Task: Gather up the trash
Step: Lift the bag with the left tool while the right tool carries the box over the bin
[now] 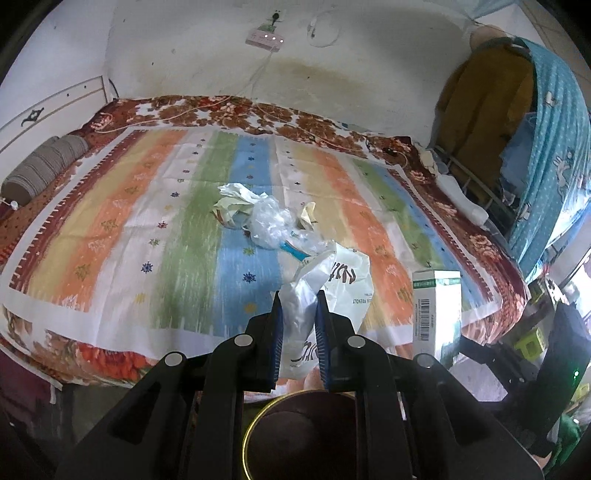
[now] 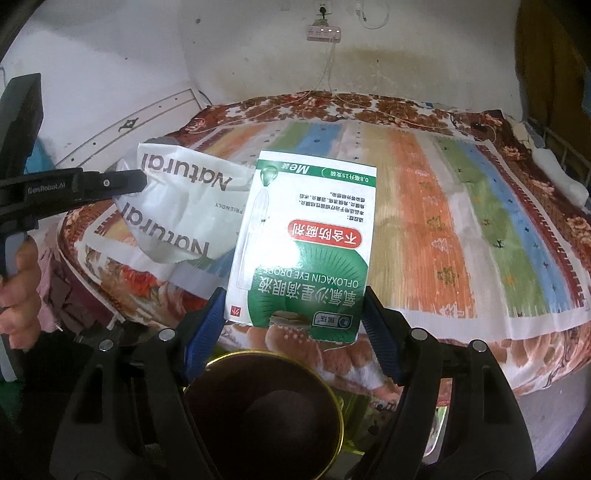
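Observation:
My left gripper is shut on a white printed paper bag, held above the near edge of the bed; the bag also shows in the right wrist view. My right gripper is shut on a green and white eye-drops box, also seen edge-on in the left wrist view. Both hang above a dark round bin with a gold rim. On the striped bedspread lie crumpled paper, a clear plastic wrapper and a small paper scrap.
A grey bolster pillow lies at the bed's left end. A blue patterned cloth hangs over a rack at the right. A power strip with cables hangs on the back wall.

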A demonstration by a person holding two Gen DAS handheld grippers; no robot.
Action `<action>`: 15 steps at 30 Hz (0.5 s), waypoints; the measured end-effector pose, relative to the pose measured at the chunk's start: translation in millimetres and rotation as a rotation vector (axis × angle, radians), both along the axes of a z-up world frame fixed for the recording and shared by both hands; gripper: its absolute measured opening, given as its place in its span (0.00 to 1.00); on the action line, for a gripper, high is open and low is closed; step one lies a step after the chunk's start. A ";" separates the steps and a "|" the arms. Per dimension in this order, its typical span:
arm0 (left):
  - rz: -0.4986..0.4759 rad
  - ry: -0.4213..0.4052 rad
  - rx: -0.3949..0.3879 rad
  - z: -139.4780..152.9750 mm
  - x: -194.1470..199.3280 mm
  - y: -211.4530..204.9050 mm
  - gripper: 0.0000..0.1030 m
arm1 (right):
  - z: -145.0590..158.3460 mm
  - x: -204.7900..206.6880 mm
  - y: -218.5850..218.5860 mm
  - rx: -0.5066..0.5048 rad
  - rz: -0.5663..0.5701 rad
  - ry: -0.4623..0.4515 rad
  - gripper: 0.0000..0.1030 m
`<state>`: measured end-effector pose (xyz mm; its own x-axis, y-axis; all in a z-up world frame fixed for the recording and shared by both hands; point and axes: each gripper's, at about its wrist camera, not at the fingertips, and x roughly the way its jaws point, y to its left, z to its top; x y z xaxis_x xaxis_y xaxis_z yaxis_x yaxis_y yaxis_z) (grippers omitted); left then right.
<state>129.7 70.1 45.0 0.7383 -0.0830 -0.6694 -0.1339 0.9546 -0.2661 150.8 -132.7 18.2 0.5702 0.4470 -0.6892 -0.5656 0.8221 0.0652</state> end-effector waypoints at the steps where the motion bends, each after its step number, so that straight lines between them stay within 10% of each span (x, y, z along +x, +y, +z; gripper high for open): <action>1: -0.002 -0.004 -0.004 0.2 -2.8 -1.3 0.15 | -0.4 -3.2 -1.0 -0.002 0.006 -0.002 0.66; 15: 0.009 -0.007 -0.033 -14.6 -43.7 -13.7 0.15 | -5.9 -42.5 -19.0 -0.003 0.045 0.000 0.66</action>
